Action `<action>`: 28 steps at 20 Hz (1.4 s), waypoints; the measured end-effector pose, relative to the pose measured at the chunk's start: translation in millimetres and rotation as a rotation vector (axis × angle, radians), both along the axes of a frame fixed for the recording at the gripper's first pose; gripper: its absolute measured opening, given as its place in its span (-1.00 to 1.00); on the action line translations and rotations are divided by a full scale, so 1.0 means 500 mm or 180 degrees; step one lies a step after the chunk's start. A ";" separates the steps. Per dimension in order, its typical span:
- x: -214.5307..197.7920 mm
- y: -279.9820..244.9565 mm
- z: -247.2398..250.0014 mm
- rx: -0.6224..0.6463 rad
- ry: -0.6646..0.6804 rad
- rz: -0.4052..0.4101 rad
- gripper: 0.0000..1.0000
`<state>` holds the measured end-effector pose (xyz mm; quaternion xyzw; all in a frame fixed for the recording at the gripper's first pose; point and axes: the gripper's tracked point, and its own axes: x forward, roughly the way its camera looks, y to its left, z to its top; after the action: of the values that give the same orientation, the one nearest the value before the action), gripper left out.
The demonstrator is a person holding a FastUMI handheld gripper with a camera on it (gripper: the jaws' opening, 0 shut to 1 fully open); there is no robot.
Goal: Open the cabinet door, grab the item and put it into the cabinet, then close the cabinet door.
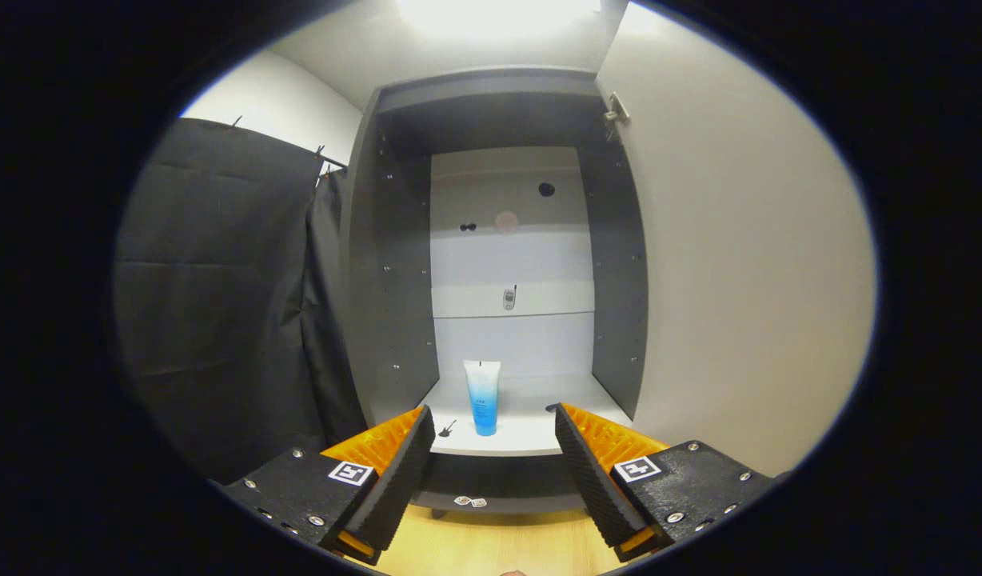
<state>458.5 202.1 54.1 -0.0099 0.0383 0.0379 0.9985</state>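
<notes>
Upright tube [482, 396], cap down

The cabinet [395, 304] has matt, smooth panel walls and a smooth shelf [531, 424]. On that shelf stands a glossy plastic tube [482, 396]. Beside the cabinet hangs matt creased cloth [219, 296]. Below it lies smooth wood-look floor [491, 544]. The gripper [491, 460], spread wide, has ribbed finger pads [403, 472].

A recording booth: dark cloth wall [219, 280] beside a bare grey cabinet [387, 264] with its door [739, 264] open.
</notes>
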 end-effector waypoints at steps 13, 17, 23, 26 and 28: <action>-0.310 -0.098 -0.002 -0.0032 -0.0098 -0.0018 0.87; -0.367 -0.141 0.011 -0.0043 -0.0157 -0.0102 0.87; -0.427 -0.265 0.038 -0.0022 -0.0228 -0.0455 0.87; -0.450 -0.352 0.064 0.0026 -0.0321 -0.0758 0.87; -0.459 -0.422 0.087 0.0035 -0.0415 -0.1059 0.87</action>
<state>229.0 -9.0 97.4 -0.0005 -0.0256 -0.1283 0.9914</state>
